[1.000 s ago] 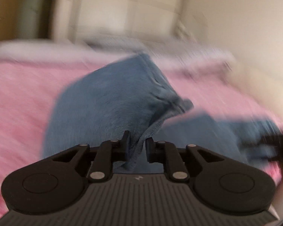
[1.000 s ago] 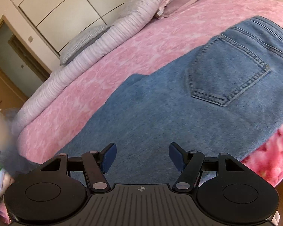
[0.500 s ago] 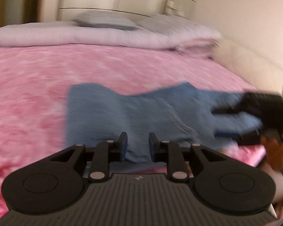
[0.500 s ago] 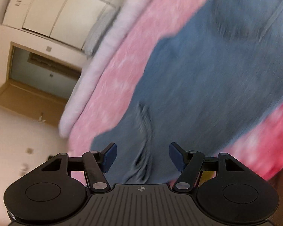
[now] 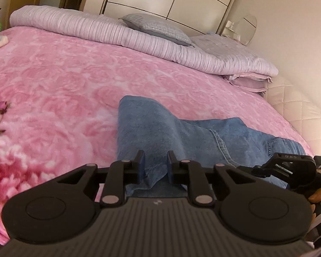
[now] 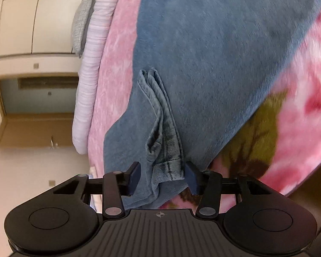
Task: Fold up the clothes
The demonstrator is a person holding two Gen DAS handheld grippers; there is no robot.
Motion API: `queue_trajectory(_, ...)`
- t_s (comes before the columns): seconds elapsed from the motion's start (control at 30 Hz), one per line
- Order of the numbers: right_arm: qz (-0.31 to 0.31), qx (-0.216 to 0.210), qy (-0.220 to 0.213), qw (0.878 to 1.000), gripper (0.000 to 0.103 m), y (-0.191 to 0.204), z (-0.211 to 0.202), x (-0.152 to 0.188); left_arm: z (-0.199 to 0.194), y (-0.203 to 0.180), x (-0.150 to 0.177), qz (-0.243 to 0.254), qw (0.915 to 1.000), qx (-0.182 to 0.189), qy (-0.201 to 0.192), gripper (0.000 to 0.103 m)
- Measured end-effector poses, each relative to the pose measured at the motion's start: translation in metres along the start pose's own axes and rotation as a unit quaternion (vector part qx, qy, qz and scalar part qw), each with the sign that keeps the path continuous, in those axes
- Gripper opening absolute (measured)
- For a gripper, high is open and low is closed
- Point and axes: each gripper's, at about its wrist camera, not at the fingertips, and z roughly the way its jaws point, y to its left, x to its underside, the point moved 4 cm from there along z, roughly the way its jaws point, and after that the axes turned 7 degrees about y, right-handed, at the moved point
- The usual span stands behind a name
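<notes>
Left claw (image 5: 155, 163) spread with jeans (image 5: 182, 137) fabric loose between its 2 fingers, right claw (image 6: 162, 176) spread around the bunched jeans hem (image 6: 167, 162), jeans folded flat on the pink bed (image 5: 64, 81), pillow (image 5: 158, 29) beyond.

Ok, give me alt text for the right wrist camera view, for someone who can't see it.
The open right gripper straddles a bunched hem of blue jeans, its fingers not yet closed on the denim. The jeans lie spread over a pink floral blanket, with a rolled lilac duvet and a doorway behind.
</notes>
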Motion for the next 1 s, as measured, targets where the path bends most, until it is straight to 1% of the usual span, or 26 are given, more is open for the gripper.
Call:
queue_trajectory(0.07, 0.007, -0.007, -0.005, 1.000, 0.050, 0.000, -0.004, 0.000, -0.002, 0.001, 0.001, -0.003, 1.0000, -0.001, 0.000, 0.016)
queue_trajectory(0.17, 0.010, -0.004, -0.017, 1.000, 0.050, -0.001, -0.017, 0.003, -0.004, 0.004, -0.001, -0.006, 1.0000, -0.001, -0.004, 0.016)
queue_trajectory(0.23, 0.017, -0.009, -0.014, 1.000, 0.050, -0.003, -0.027, 0.007, -0.003, 0.005, -0.002, -0.008, 1.0000, 0.001, -0.005, 0.016)
queue_trajectory(0.37, 0.040, -0.034, -0.003, 0.999, 0.050, -0.007, -0.022, 0.012, 0.000, 0.004, -0.002, -0.010, 0.9999, 0.002, -0.005, 0.016)
queue_trajectory(0.53, 0.033, -0.029, -0.018, 0.999, 0.050, 0.000, 0.000, 0.001, -0.006, 0.005, -0.001, -0.010, 0.9999, 0.004, -0.005, 0.016)
queue_trajectory(0.6, 0.017, -0.024, -0.029, 0.999, 0.049, 0.005, 0.007, 0.001, -0.007, 0.008, 0.000, -0.012, 0.9999, 0.003, 0.000, 0.016)
queue_trajectory(0.63, 0.007, -0.013, -0.035, 0.999, 0.045, 0.007, 0.009, 0.002, -0.007, 0.009, 0.001, -0.015, 0.9999, 0.003, 0.003, 0.016)
queue_trajectory(0.67, -0.004, -0.002, -0.041, 0.999, 0.036, 0.008, 0.010, 0.003, -0.007, 0.008, 0.002, -0.014, 0.9999, 0.004, 0.004, 0.016)
queue_trajectory(0.77, -0.039, 0.034, -0.059, 0.997, 0.027, 0.017, 0.015, 0.003, -0.005, 0.006, 0.003, -0.013, 0.9999, 0.007, 0.009, 0.016)
queue_trajectory(0.8, -0.059, 0.040, -0.069, 0.995, 0.024, 0.020, 0.015, 0.002, -0.005, 0.005, 0.004, -0.013, 0.9998, 0.008, 0.010, 0.016)
queue_trajectory(0.83, -0.090, 0.050, -0.082, 0.991, 0.021, 0.026, 0.014, 0.003, -0.005, 0.004, 0.005, -0.012, 0.9998, 0.009, 0.012, 0.016)
queue_trajectory(0.87, -0.136, 0.067, -0.101, 0.983, 0.018, 0.037, 0.013, 0.005, -0.005, 0.003, 0.005, -0.011, 0.9998, 0.010, 0.013, 0.016)
queue_trajectory(0.9, -0.187, 0.076, -0.128, 0.971, 0.017, 0.049, 0.005, 0.008, -0.006, 0.000, 0.004, -0.007, 0.9998, 0.013, 0.011, 0.016)
queue_trajectory(0.93, -0.232, 0.073, -0.158, 0.957, 0.015, 0.060, -0.009, 0.012, -0.007, -0.002, 0.004, -0.004, 0.9998, 0.016, 0.009, 0.016)
queue_trajectory(0.97, -0.277, 0.071, -0.188, 0.940, 0.014, 0.071, -0.022, 0.016, -0.008, -0.004, 0.003, 0.000, 0.9998, 0.020, 0.007, 0.016)
queue_trajectory(1.0, -0.320, 0.068, -0.217, 0.920, 0.014, 0.082, -0.035, 0.020, -0.007, -0.006, 0.002, 0.005, 0.9997, 0.024, 0.007, 0.016)
